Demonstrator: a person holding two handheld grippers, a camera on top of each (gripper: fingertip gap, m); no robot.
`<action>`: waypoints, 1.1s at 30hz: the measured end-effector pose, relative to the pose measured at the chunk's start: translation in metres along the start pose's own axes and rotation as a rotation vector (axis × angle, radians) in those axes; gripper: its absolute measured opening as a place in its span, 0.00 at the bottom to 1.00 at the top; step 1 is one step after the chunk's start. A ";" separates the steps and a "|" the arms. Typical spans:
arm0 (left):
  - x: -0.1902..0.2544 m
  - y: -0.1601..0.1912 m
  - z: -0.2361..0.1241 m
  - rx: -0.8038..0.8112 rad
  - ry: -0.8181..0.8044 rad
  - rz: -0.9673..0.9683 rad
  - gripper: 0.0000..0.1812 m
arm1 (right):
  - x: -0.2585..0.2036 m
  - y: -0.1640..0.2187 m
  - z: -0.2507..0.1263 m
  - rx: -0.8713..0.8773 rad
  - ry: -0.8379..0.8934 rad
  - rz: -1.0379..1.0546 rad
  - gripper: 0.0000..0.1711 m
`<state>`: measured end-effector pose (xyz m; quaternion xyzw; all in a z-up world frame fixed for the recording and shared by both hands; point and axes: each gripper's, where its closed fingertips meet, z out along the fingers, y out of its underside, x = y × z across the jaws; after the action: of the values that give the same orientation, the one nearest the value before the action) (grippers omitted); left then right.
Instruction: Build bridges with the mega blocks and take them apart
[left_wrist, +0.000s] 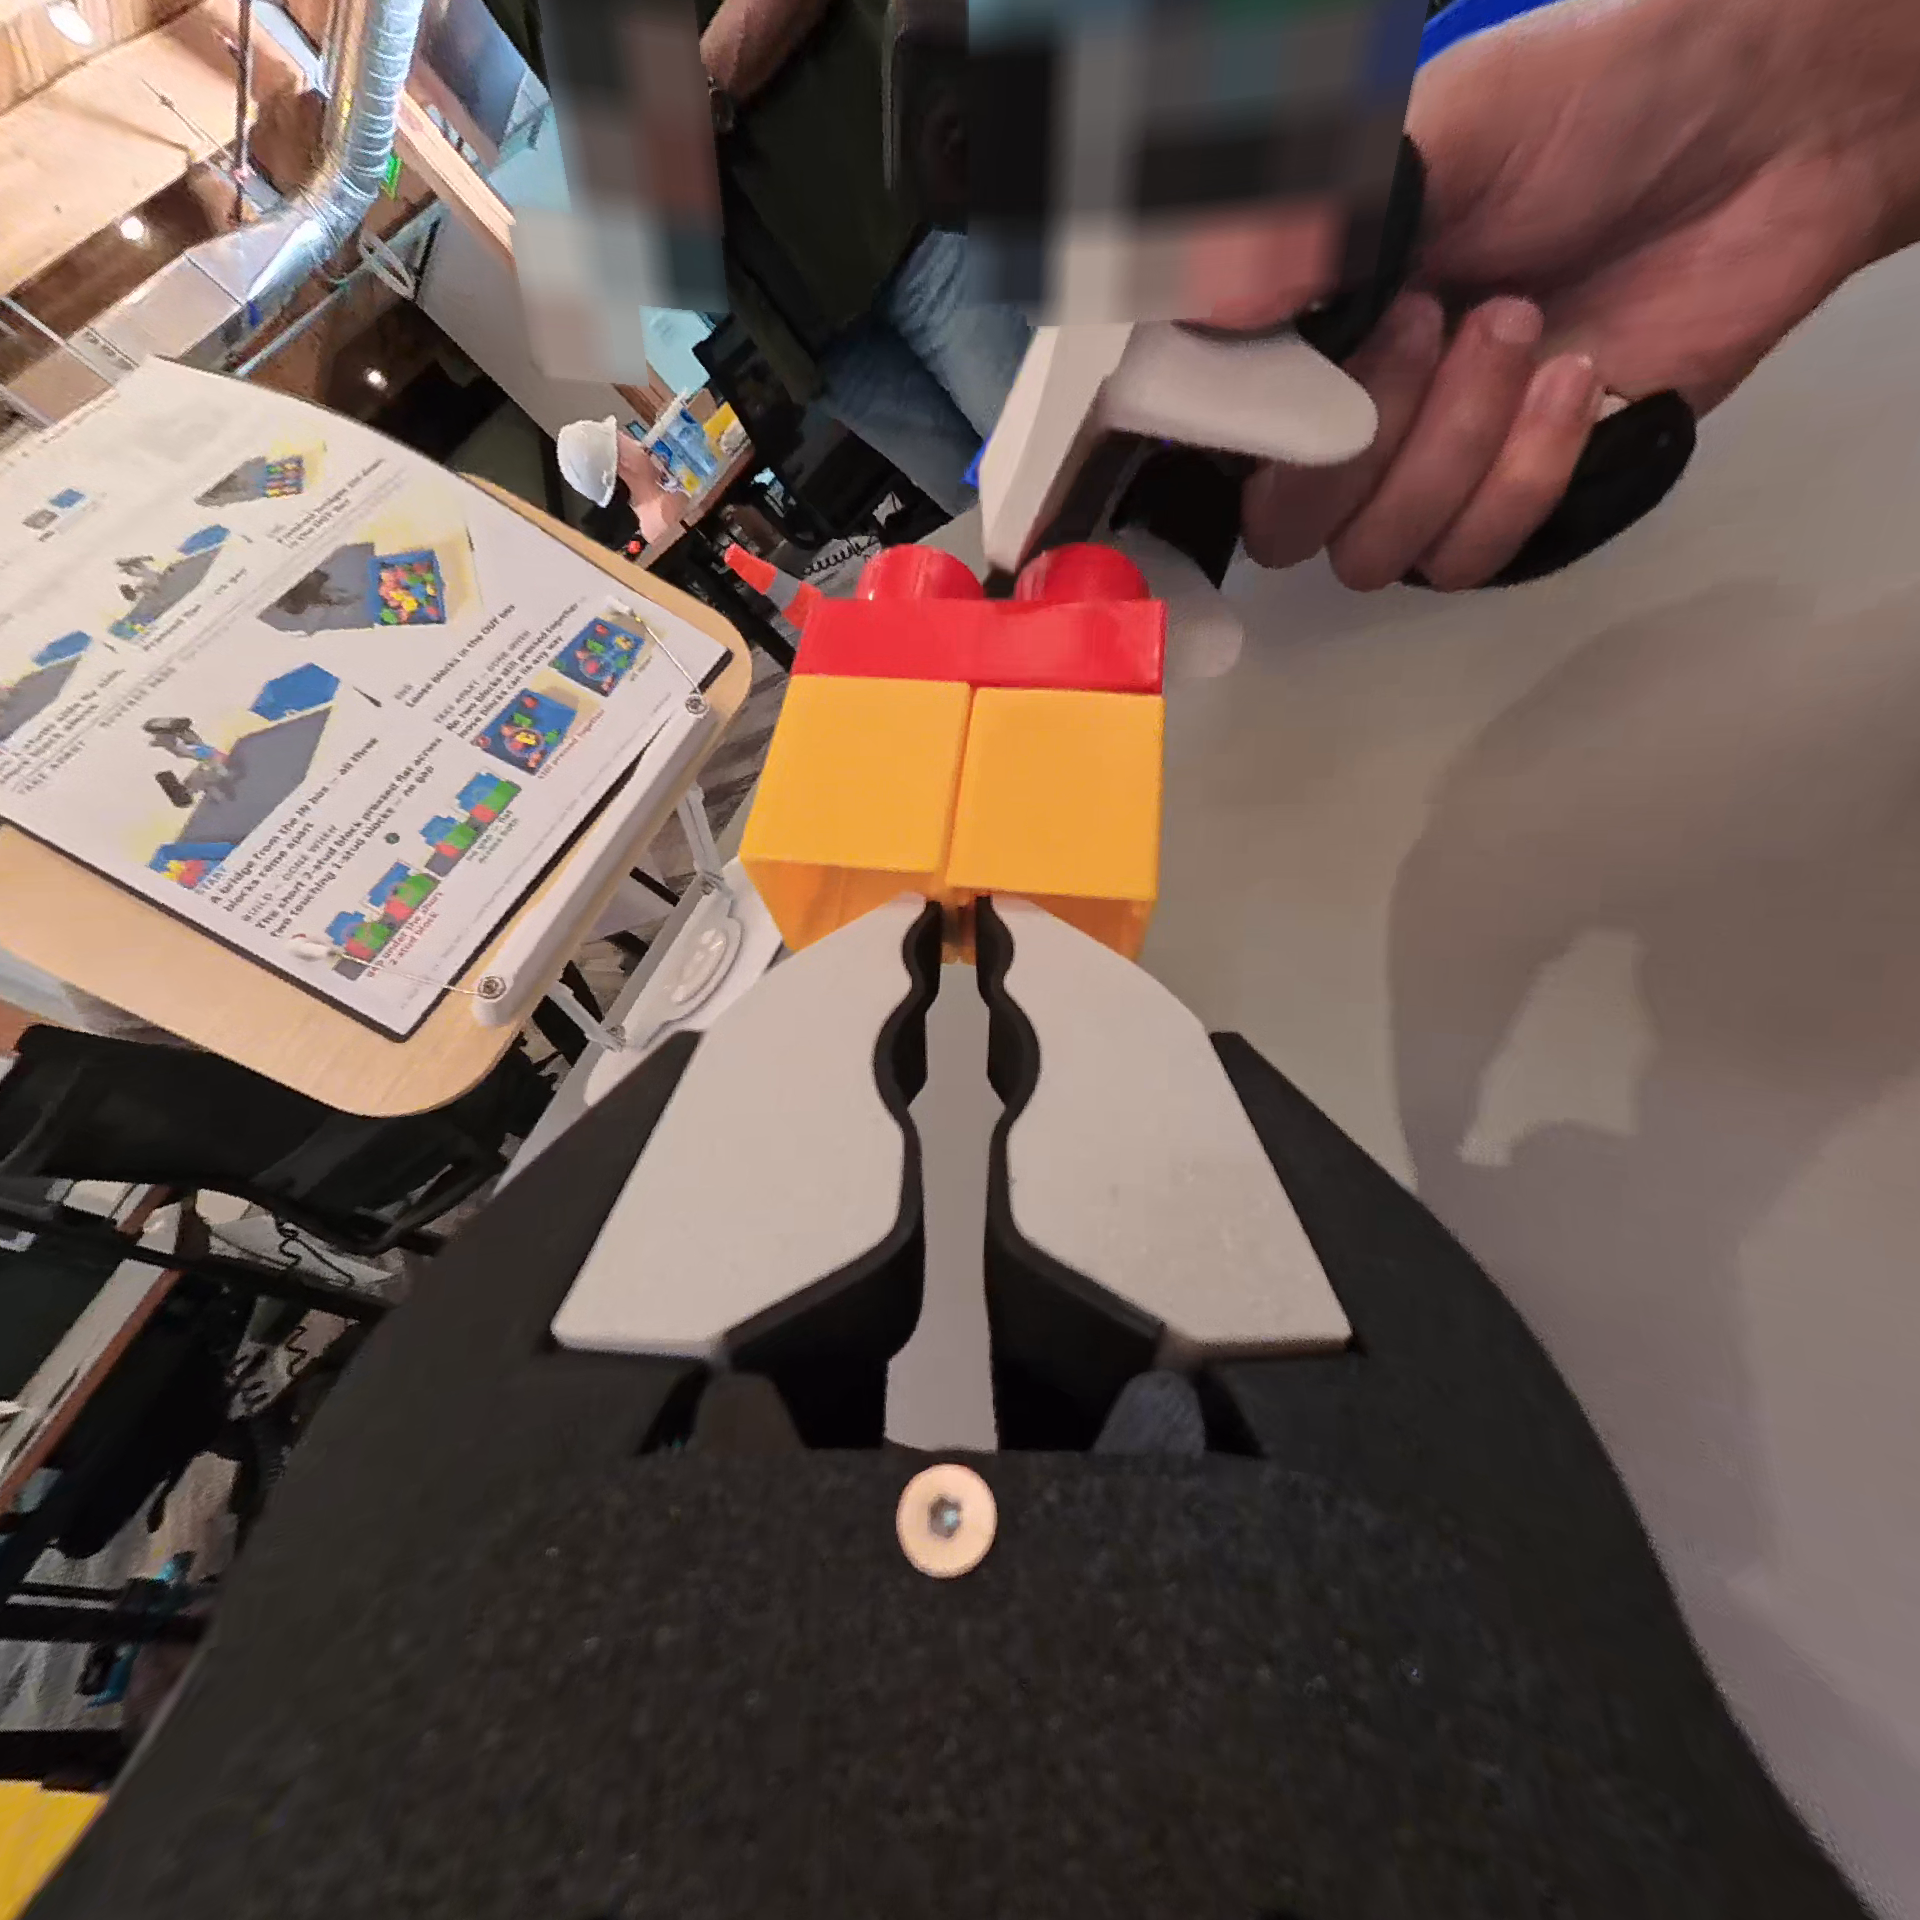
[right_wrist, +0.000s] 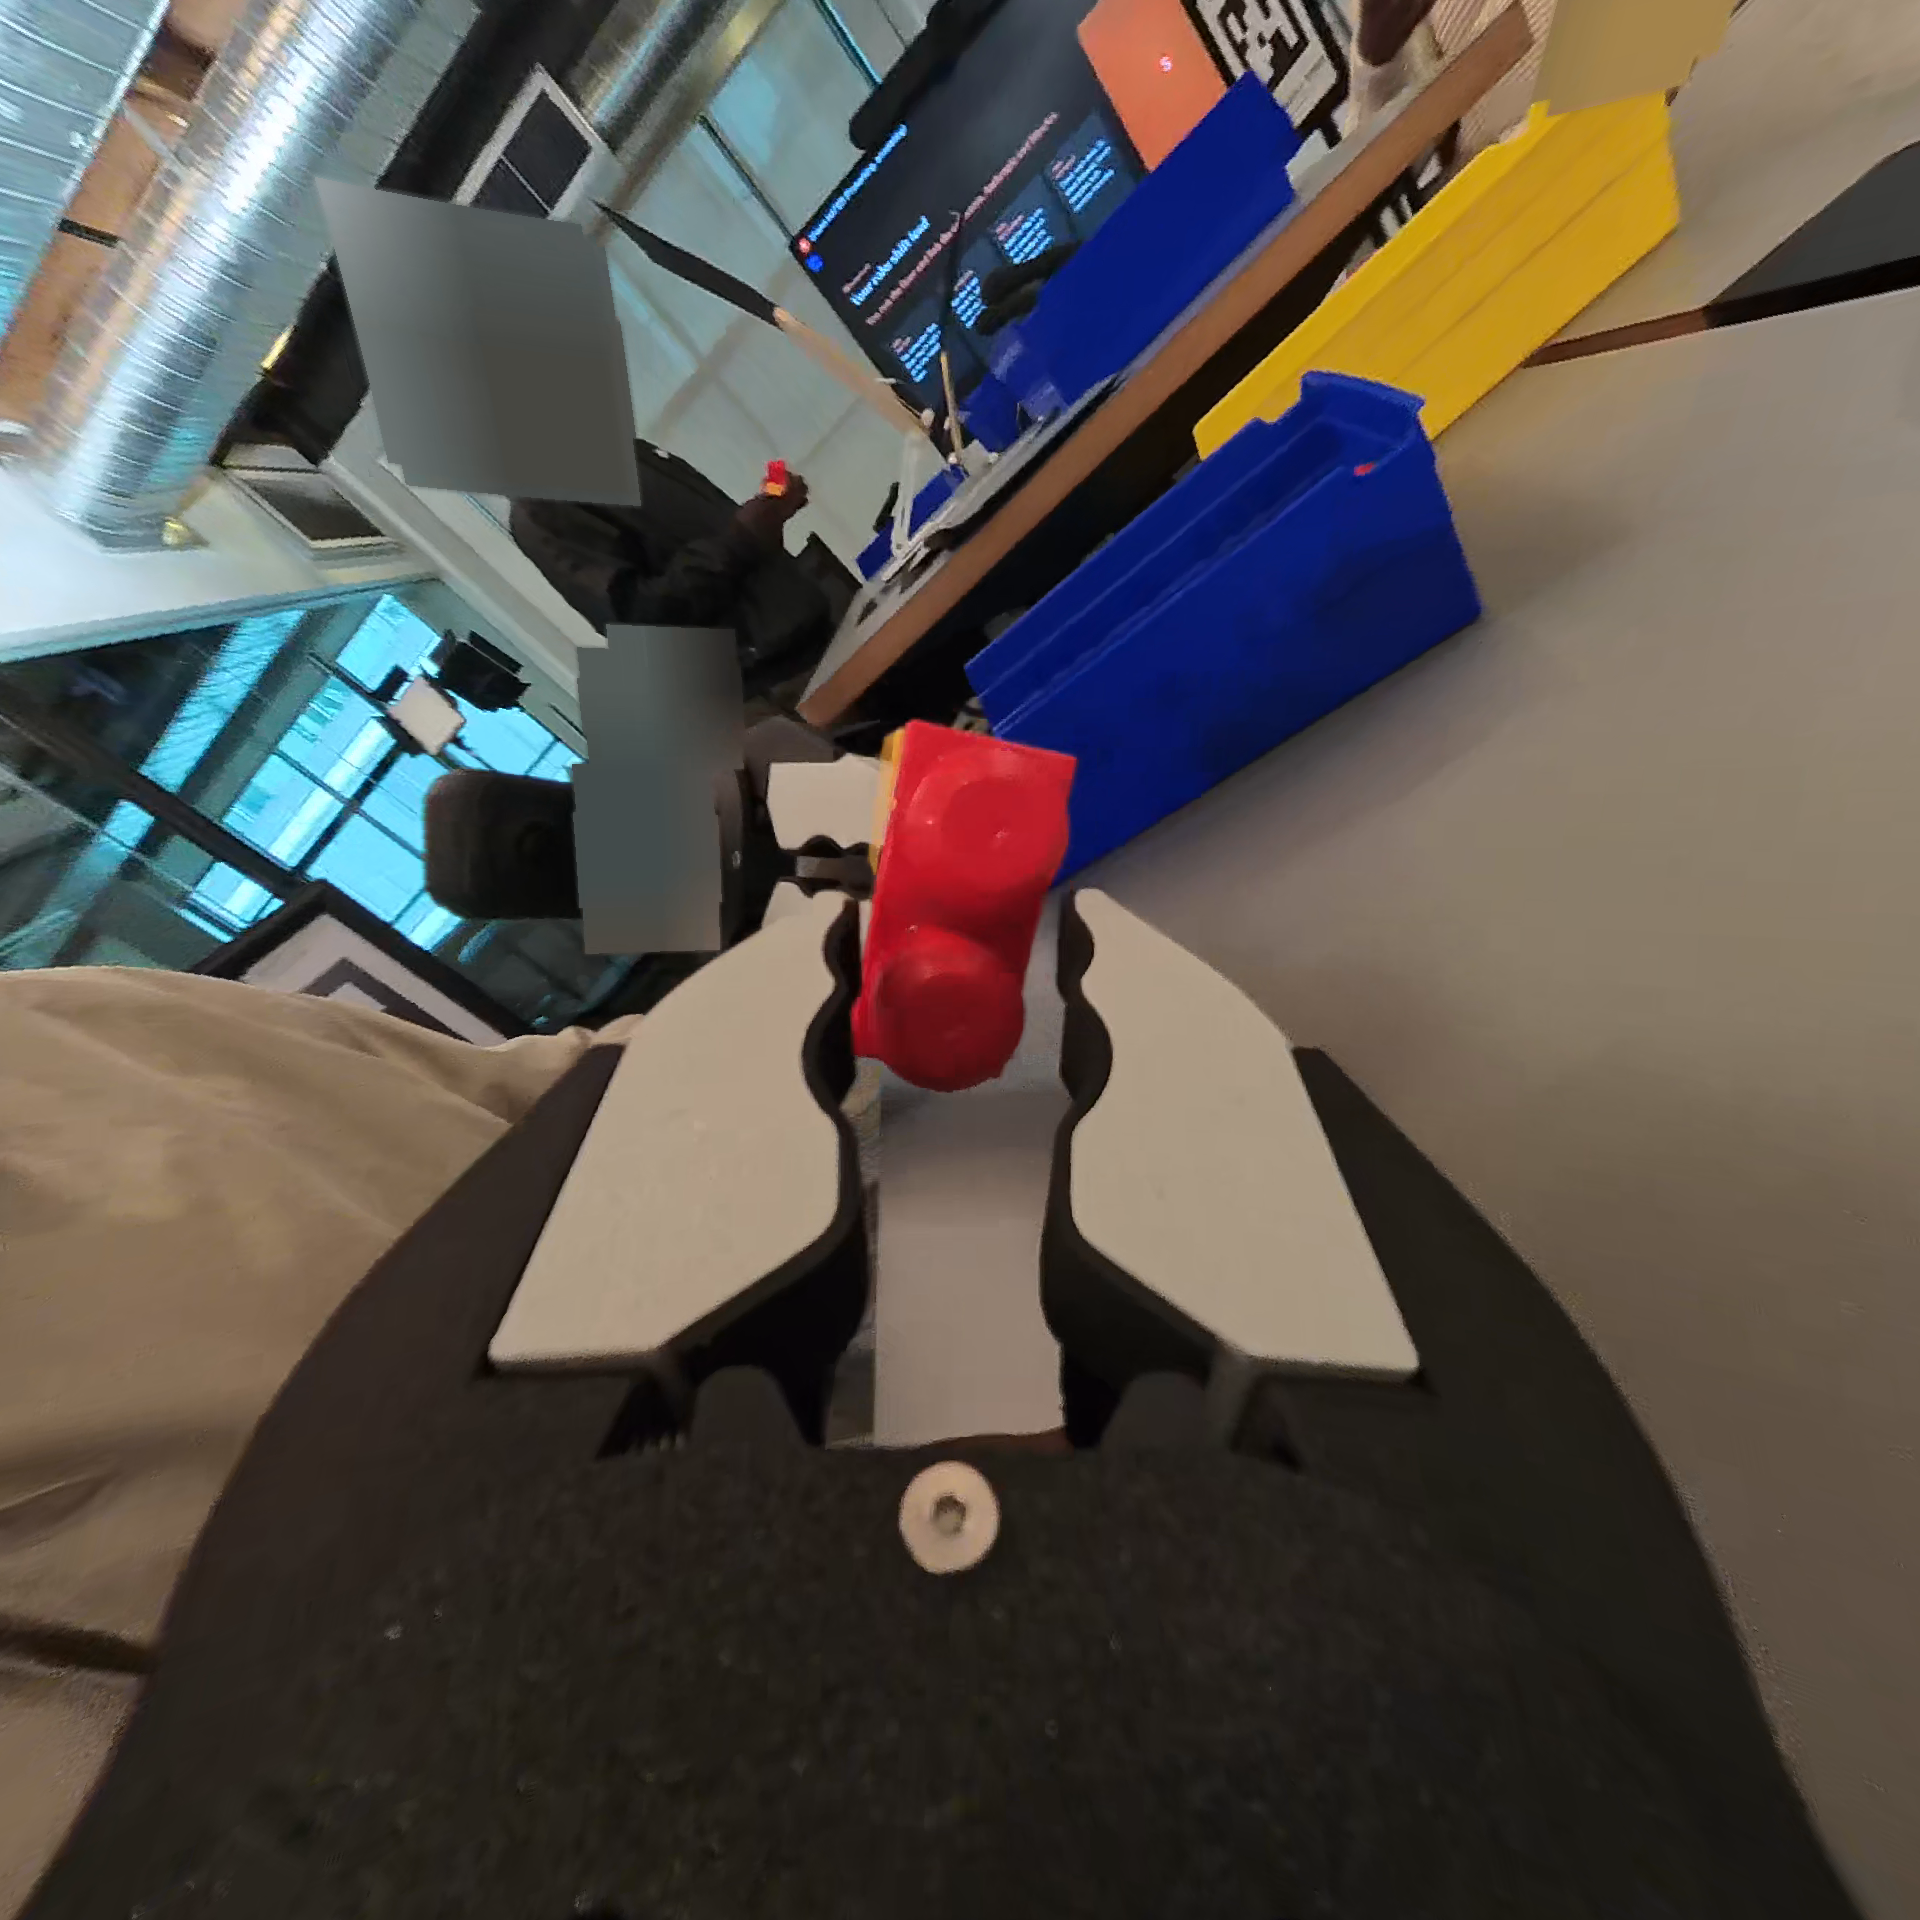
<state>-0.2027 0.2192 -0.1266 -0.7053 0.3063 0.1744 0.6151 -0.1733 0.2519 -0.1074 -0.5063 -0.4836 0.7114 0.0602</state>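
A small bridge is held in the air: a red two-stud block (left_wrist: 982, 634) sits across two yellow blocks (left_wrist: 956, 790) standing side by side. My left gripper (left_wrist: 958, 920) is shut from below on the touching inner walls of the yellow blocks. My right gripper (right_wrist: 961, 914) is open, with the red block (right_wrist: 966, 883) between its fingers and its studs facing the camera. Its left finger is at the block's side; the right finger stands off with a gap. In the left wrist view a hand (left_wrist: 1662, 260) holds the right gripper (left_wrist: 1049, 457) over the studs.
A blue bin (right_wrist: 1226, 665) lies on the grey table (right_wrist: 1558, 935) just beyond the blocks, with a yellow bin (right_wrist: 1475, 260) farther back. A printed instruction sheet (left_wrist: 312, 707) rests on a wooden stand at the left. People and a monitor are in the background. My hands' fingertips stand some 6 cm from each other.
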 end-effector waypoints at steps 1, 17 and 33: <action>-0.001 -0.001 -0.001 0.005 -0.007 0.006 0.03 | -0.001 -0.003 -0.006 0.003 -0.022 0.010 0.21; 0.008 -0.006 0.010 -0.007 0.004 0.061 0.03 | -0.021 0.013 0.005 -0.136 -0.058 -0.007 0.00; 0.006 -0.017 -0.003 0.081 0.040 -0.028 0.03 | -0.006 0.002 -0.016 -0.125 -0.087 -0.009 0.00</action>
<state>-0.1878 0.2159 -0.1172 -0.6873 0.3155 0.1393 0.6393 -0.1566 0.2574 -0.1051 -0.4756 -0.5317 0.7007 0.0106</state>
